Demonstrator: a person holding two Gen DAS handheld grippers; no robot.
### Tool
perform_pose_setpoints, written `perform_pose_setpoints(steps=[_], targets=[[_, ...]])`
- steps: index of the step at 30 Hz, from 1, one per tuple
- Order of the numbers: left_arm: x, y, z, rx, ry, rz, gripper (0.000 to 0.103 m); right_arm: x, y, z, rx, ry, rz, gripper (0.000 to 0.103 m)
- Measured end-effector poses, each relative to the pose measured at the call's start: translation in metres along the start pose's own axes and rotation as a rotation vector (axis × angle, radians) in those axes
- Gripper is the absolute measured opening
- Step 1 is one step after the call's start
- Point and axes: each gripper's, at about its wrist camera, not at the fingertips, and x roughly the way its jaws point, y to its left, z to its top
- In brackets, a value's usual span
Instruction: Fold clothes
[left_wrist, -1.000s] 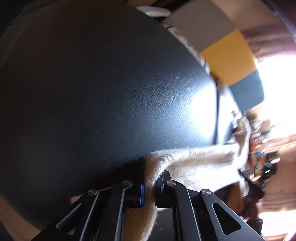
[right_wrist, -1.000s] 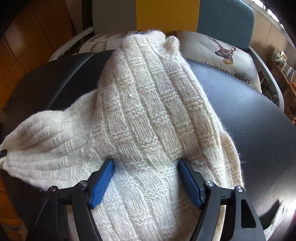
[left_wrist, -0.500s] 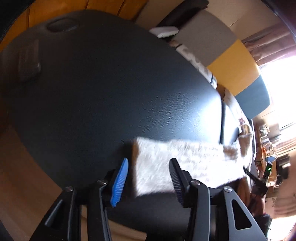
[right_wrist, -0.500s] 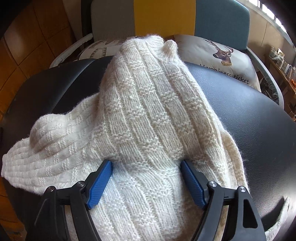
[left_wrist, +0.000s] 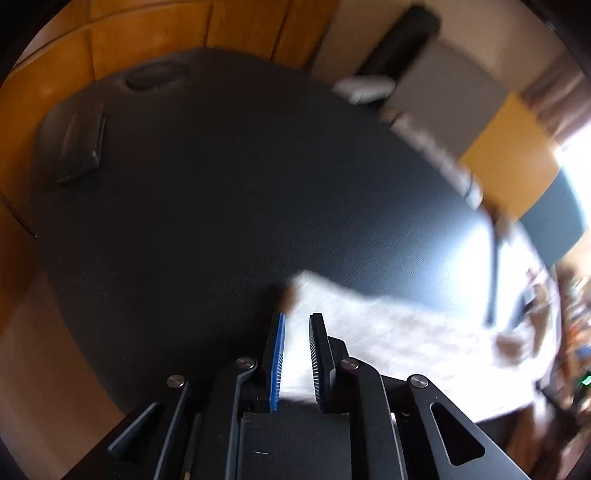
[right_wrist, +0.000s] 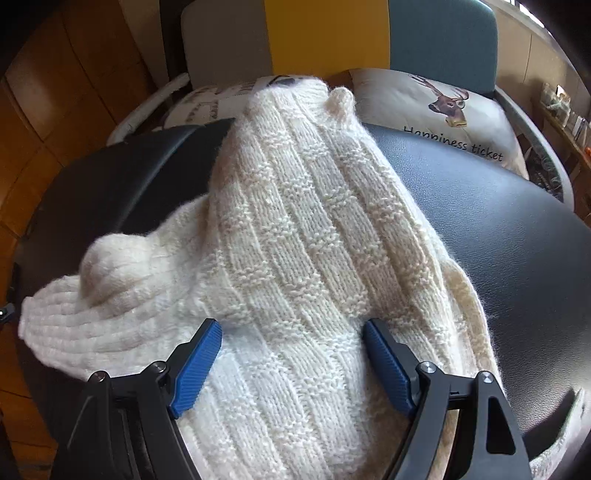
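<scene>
A cream knitted sweater (right_wrist: 295, 236) lies spread on a black leather table (right_wrist: 517, 229). One sleeve (right_wrist: 92, 310) lies out to the left, its cuff end flat on the table. My right gripper (right_wrist: 293, 332) is open wide just above the sweater's body, holding nothing. In the blurred left wrist view the sleeve (left_wrist: 388, 332) stretches to the right. My left gripper (left_wrist: 297, 321) stands above its cuff end with the jaws nearly closed and a narrow gap between them; the frame does not show whether cloth is between them.
A dark flat pad (left_wrist: 72, 147) and a shallow oval dent (left_wrist: 155, 75) lie at the table's far left. A bench with grey, yellow and teal backs (right_wrist: 325, 33) and a deer-print cushion (right_wrist: 443, 107) stands behind the table. Wooden floor (left_wrist: 22, 350) surrounds it.
My left gripper let go of the sleeve cuff, opened and rose; the sleeve dropped flat. Now its jaws have narrowed again over the cuff. My right gripper stayed open and barely moved.
</scene>
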Motion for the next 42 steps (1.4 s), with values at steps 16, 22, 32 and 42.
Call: perform_pose_setpoints(steps=[16,22,32,42], targets=[[0.03,-0.287,-0.183,0.205,0.634,-0.845,0.059,-0.111,-0.152,-0.129,0.388,-0.154,0.141,0.082],[0.054,-0.327,-0.226,0.203,0.728,-0.753,0.053,-0.095,-0.168,-0.155,0.463,-0.165,0.183,0.082],[0.041,-0.322,-0.213,0.186,0.649,-0.698,0.006,-0.094,-0.164,-0.143,0.377,-0.167,-0.001,0.082],[0.01,-0.269,-0.122,0.213,0.404,-0.699,0.006,-0.069,-0.147,-0.151,0.194,-0.055,-0.205,0.082]])
